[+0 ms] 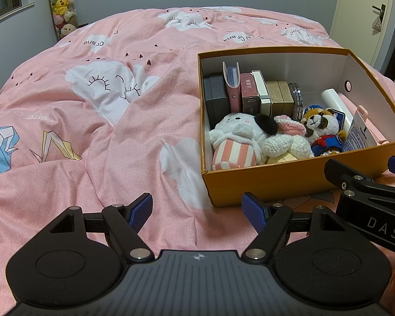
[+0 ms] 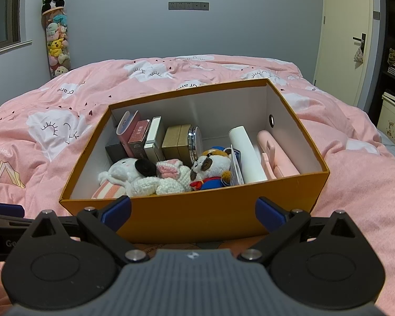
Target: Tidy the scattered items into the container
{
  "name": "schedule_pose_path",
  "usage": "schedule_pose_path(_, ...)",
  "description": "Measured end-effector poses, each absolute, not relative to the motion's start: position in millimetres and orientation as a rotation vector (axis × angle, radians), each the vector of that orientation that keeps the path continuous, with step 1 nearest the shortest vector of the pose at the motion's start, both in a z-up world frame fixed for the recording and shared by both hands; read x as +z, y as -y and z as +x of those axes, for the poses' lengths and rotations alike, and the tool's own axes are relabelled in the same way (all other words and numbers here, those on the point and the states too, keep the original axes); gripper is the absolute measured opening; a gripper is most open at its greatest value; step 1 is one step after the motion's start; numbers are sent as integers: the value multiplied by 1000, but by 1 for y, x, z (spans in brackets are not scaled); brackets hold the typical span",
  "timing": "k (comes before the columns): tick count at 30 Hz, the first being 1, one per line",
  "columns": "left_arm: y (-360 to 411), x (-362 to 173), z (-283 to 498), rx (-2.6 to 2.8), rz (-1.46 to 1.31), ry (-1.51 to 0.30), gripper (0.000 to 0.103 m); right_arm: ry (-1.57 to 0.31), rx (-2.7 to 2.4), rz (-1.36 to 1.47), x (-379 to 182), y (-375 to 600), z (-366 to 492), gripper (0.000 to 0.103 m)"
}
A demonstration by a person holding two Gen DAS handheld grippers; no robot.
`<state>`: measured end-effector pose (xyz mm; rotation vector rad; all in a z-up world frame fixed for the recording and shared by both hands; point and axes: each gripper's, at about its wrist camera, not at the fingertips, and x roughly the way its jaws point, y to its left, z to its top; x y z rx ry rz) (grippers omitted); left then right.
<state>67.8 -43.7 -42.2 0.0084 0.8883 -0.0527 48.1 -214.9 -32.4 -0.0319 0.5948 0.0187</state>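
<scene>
I am holding my left gripper [image 1: 197, 212] and right gripper [image 2: 193, 212] released and empty, just in front of the orange box [image 2: 197, 218] that is sitting on the bed [image 1: 92, 158], its long axis running left to right. Inside it three plush toys [image 2: 213, 168] are lying along the near wall, five small boxes [image 2: 152, 142] are standing upright behind, and a white tube [image 2: 247, 155] is pointing away from me.

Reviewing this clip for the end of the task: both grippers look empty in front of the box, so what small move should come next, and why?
Probably just draw both grippers back and stop. The left gripper and right gripper are open and hold nothing, the orange box already holds the plush toys and small boxes, and no loose item shows on the pink duvet in either view.
</scene>
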Motion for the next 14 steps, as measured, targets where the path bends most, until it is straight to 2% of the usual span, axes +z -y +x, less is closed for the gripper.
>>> schedule_pose_path(14, 43, -42, 67, -52, 10, -885, 88, -597, 19, -31, -32, 215, 48, 101)
